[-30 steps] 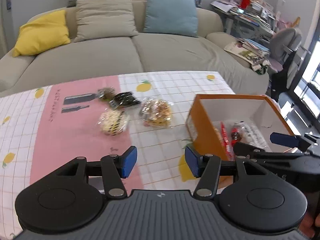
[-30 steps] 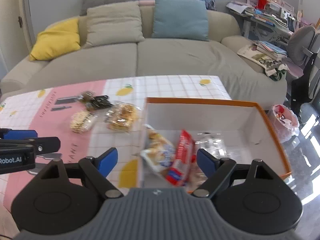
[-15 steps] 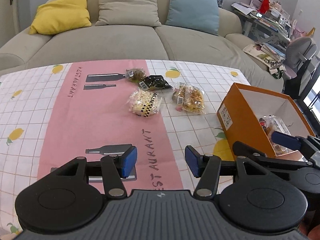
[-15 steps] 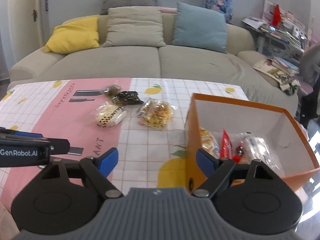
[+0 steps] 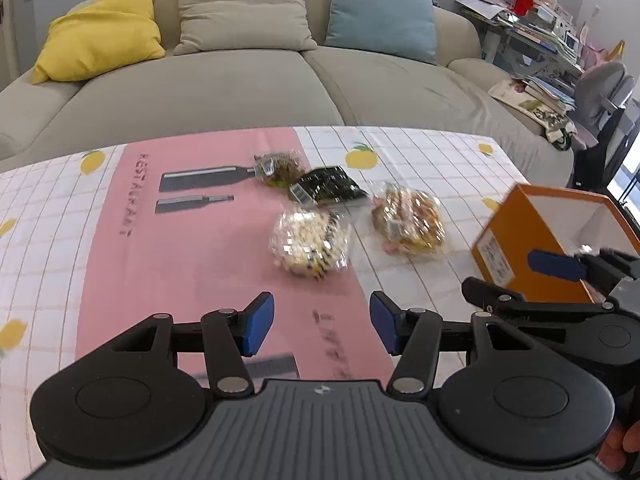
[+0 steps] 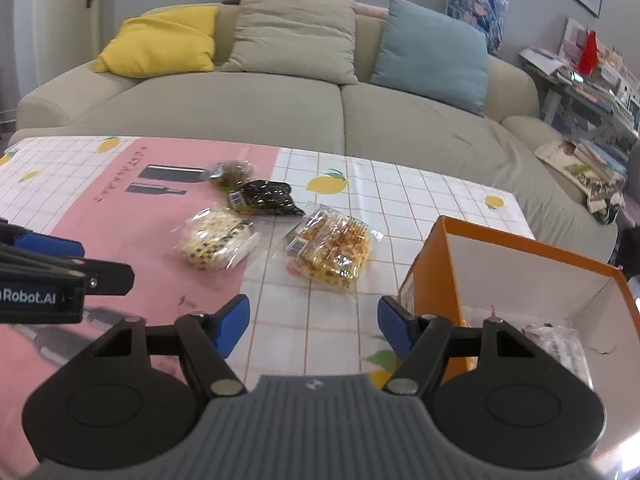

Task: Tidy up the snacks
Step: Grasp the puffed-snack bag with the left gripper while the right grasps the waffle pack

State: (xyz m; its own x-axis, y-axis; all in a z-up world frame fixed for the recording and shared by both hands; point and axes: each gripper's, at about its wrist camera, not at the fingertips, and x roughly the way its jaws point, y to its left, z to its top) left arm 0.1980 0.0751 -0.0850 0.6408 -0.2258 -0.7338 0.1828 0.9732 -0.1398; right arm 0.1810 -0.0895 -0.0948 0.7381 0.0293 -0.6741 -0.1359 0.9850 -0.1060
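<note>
1. Four snack bags loose on surface, left of orange box.
2. Likely light, crinkly, slippery, crushable; best pinched at sealed edge.
3. Left gripper opening, right gripper closing; both empty.

Lying open ahead of both grippers: a bare stretch of the surface, pink cloth and white grid, reaching up to the four snack packets. Crowding the middle: popcorn bag, golden snack bag, dark packet and small brown packet, the rear three touching or nearly so, a narrow lane running between the front two. Blocking the right side: the orange box, upright, open-topped, with the right gripper hanging just beside its near corner.
</note>
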